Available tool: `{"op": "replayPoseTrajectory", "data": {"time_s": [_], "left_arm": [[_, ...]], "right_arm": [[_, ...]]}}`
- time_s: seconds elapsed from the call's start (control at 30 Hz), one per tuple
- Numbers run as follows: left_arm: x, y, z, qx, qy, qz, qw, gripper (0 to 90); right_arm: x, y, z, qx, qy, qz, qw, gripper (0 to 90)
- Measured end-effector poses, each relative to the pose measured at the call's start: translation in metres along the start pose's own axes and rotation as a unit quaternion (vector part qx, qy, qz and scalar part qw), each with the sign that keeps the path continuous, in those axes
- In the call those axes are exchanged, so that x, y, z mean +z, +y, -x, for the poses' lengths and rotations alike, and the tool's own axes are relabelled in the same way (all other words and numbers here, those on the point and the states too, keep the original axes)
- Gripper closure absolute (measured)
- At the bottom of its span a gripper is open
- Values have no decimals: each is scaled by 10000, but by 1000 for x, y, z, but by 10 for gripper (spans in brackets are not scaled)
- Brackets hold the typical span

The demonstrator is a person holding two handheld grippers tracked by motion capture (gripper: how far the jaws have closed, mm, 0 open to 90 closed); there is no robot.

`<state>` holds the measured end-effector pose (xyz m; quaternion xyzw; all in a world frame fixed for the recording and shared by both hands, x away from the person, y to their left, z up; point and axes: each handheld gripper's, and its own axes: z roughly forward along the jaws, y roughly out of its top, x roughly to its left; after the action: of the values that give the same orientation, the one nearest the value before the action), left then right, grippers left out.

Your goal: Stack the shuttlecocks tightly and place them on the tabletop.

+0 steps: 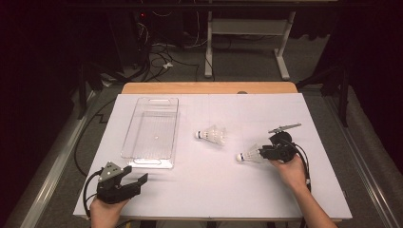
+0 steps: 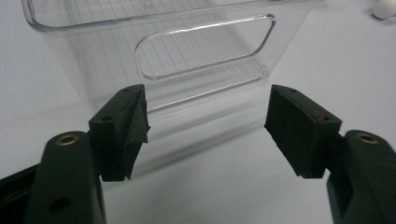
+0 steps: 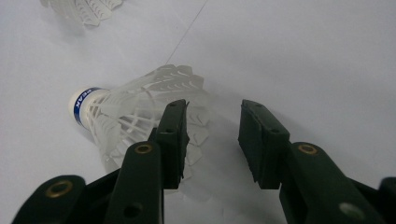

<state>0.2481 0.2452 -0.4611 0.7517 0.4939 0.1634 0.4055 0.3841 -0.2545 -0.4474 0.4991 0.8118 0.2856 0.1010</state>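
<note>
Two white shuttlecocks lie on the white table cover. One shuttlecock [image 1: 212,135] rests near the middle, and its feathers [image 3: 84,9] appear at the top left of the right gripper view. The other shuttlecock [image 1: 248,156] [image 3: 126,107] lies on its side with its blue-banded cork pointing left. My right gripper [image 1: 263,152] [image 3: 213,107] stands open at its skirt. One jaw sits over the feathers, the other is clear of them, and nothing is pressed. At the front left my left gripper [image 1: 138,175] [image 2: 208,121] is open and empty, facing the near end wall of a clear plastic bin [image 1: 151,163] [image 2: 205,46].
The bin is long and has nothing in it, with handle cut-outs in its end walls. The table's wooden back edge [image 1: 209,88] runs behind the white cover [image 1: 218,190]. Beyond it are a metal desk frame [image 1: 247,28] and cables on the floor.
</note>
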Motion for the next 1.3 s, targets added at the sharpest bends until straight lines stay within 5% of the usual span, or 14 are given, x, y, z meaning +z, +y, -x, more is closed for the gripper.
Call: {"op": "replayPoseTrajectory", "data": {"time_s": [1.3], "left_arm": [[-1, 0, -1, -29, 36, 25, 10000, 309]], "right_arm": [[-38, -29, 10, 103, -99, 806, 9966, 540]]}}
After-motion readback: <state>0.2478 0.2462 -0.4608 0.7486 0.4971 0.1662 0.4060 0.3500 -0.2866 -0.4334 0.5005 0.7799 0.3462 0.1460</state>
